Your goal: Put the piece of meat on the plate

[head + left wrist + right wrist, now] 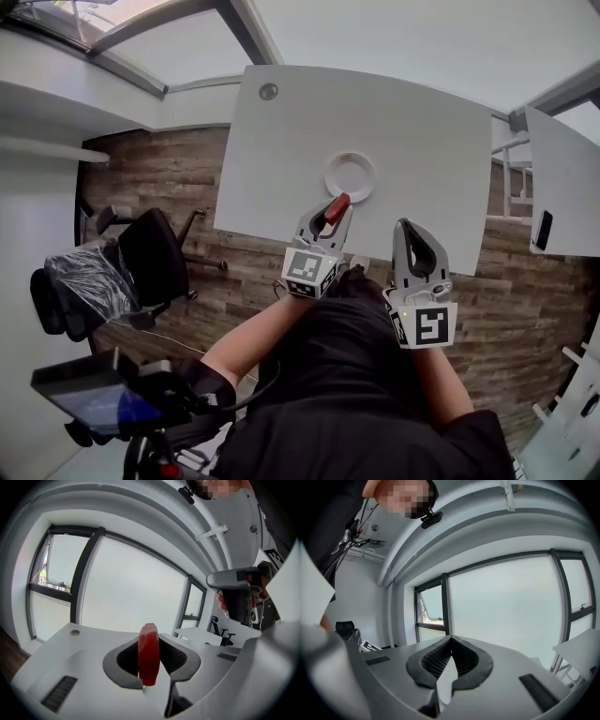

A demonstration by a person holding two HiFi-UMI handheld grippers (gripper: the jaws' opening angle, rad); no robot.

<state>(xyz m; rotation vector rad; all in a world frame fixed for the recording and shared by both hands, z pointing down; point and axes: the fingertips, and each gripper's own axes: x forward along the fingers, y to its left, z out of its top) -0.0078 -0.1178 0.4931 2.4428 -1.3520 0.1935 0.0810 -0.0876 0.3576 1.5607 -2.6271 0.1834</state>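
Far left: black office chair (150,258) on the wood-plank floor (169,178), well apart from the white rectangular table (281,159), so the strip of floor along the table's left edge is free. My left gripper (332,204) sits over the table's near edge, pointing in toward the middle. Its jaws are part-way open and clamped on the red, glossy flat slab of meat (336,208). In the left gripper view the slab (148,656) stands edge-on and upright between the ribbed pads. Its rounded top pokes above the jaw tips and its lower end hangs below them. From the head view the meat's far end lines up with the near rim of the small round white plate (350,176); I can't tell the height above it. The plate sits mid-table, a bit toward the near edge, with bare tabletop on all sides of it. To the right, my right gripper (405,227) hovers just off the table's near edge, beside the left one but apart from it. Its jaw tips are together with nothing between them. Far right: a second white table (562,187), with a gap of floor between the two tables.
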